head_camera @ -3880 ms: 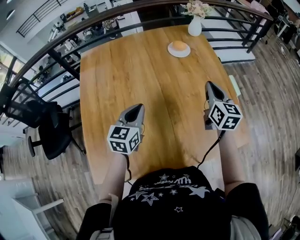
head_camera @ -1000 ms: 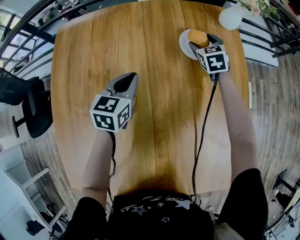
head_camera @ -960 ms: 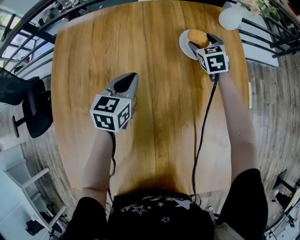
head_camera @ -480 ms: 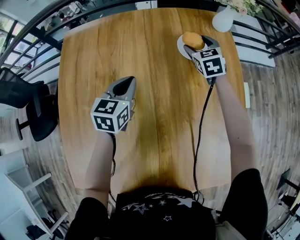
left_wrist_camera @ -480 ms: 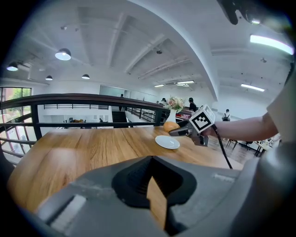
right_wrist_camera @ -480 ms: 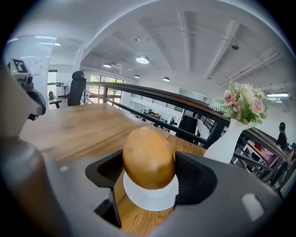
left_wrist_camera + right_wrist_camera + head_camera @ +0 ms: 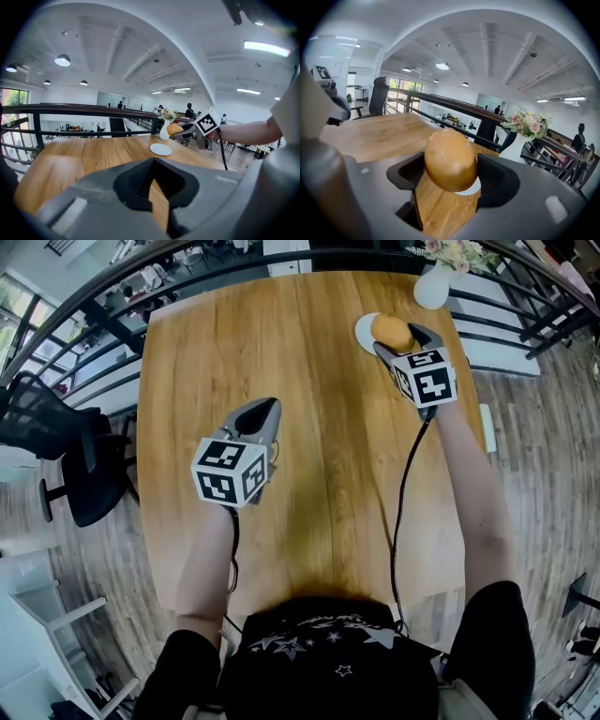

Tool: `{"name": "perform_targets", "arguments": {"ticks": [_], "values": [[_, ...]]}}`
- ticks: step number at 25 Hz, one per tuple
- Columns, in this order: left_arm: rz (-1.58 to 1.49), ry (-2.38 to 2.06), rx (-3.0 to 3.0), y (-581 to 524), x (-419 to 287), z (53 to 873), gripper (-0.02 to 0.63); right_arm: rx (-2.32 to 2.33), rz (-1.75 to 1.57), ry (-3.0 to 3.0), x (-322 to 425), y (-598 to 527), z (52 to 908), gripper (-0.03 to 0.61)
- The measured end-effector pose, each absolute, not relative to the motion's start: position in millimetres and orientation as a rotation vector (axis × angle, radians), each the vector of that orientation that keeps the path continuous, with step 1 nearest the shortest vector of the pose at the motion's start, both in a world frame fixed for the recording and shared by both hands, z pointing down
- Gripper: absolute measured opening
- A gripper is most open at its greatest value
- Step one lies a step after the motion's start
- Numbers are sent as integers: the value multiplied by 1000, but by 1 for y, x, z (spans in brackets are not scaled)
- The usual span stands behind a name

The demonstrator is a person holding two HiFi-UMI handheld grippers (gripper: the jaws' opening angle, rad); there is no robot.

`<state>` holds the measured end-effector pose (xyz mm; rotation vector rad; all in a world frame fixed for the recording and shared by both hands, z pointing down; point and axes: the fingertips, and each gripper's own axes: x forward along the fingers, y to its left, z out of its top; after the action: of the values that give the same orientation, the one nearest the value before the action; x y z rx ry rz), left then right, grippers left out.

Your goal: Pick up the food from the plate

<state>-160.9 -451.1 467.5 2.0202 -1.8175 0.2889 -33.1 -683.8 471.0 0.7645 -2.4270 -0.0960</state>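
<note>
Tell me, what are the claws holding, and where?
The right claw squeezes the round golden-brown bun by its sides; the left claw is shut, empty.

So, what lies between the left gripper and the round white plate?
Nothing: bare wooden tabletop runs from the left gripper to the round white plate, clear in the left gripper view.

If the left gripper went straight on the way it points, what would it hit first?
Probably nothing on the table: the left gripper points over bare wood, left of the empty plate. Beyond the far edge the dark railing comes first, though depth is unclear.
</note>
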Motion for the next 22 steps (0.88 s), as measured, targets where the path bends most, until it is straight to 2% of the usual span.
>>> {"name": "perform_targets", "arguments": {"ticks": [22], "values": [[205, -1743, 2121, -287, -151, 425, -2, 904, 23, -2521, -11, -474, 401, 350]]}}
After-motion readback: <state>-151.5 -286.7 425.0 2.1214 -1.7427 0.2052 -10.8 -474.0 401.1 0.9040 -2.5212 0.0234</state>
